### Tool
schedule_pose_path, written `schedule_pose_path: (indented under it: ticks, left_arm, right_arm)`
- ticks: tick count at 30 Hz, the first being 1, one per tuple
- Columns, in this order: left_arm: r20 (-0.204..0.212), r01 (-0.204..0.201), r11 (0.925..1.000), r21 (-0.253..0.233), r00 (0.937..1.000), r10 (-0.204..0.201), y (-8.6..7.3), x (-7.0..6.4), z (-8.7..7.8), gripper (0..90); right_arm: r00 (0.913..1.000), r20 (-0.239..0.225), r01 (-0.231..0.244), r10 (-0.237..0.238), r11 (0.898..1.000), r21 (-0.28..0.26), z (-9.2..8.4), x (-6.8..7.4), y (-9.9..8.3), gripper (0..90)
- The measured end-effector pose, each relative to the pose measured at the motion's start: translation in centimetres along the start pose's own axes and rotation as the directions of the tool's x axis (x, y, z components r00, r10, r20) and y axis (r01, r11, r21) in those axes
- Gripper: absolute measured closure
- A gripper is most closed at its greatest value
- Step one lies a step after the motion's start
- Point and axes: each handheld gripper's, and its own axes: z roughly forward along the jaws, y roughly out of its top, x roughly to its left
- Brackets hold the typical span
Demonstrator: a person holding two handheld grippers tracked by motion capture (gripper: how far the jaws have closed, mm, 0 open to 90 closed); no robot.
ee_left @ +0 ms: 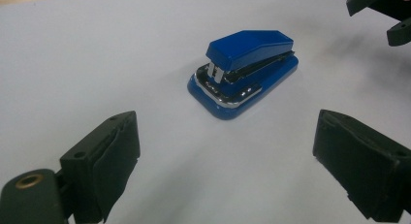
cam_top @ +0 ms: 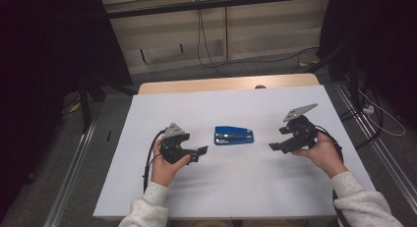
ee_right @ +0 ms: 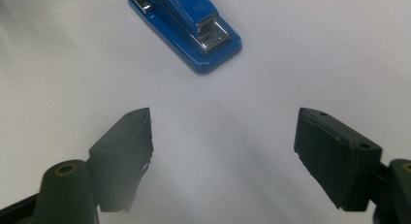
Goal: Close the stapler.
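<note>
A blue stapler [cam_top: 234,135] lies flat in the middle of the white table top [cam_top: 231,192], between the two hands. My left gripper [cam_top: 198,154] is held just left of it, jaws wide apart and empty, pointing toward the stapler [ee_left: 243,71]. My right gripper [cam_top: 278,140] hovers to the right of the stapler, also open and empty; the stapler [ee_right: 186,23] lies ahead of its jaws at the top of the right gripper view. The right gripper's tips [ee_left: 383,15] appear at the far corner of the left gripper view.
The table's wooden far edge [cam_top: 226,83] borders a floor with cables [cam_top: 206,50]. Metal rails [cam_top: 74,173] run along both sides of the table. Bare white surface surrounds the stapler.
</note>
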Motion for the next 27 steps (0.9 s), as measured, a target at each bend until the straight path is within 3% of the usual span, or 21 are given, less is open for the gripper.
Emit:
schedule_pose_path:
  ticks: [12, 27]
  left_arm:
    - [-0.010, 0.002, 1.0000, -0.002, 1.0000, -0.002, -1.1, 0.3, -2.0, 8.2]
    - [-0.017, -0.008, 0.9983, -0.058, 0.9998, 0.007, -2.1, 0.7, -4.5, 7.2]
  right_arm:
    - [0.9992, -0.034, -0.022, 0.022, 1.000, -0.002, -0.5, 0.6, -1.0, 17.7]
    - [0.9972, -0.054, -0.053, 0.051, 0.998, -0.040, -2.0, 1.3, -2.5, 16.2]
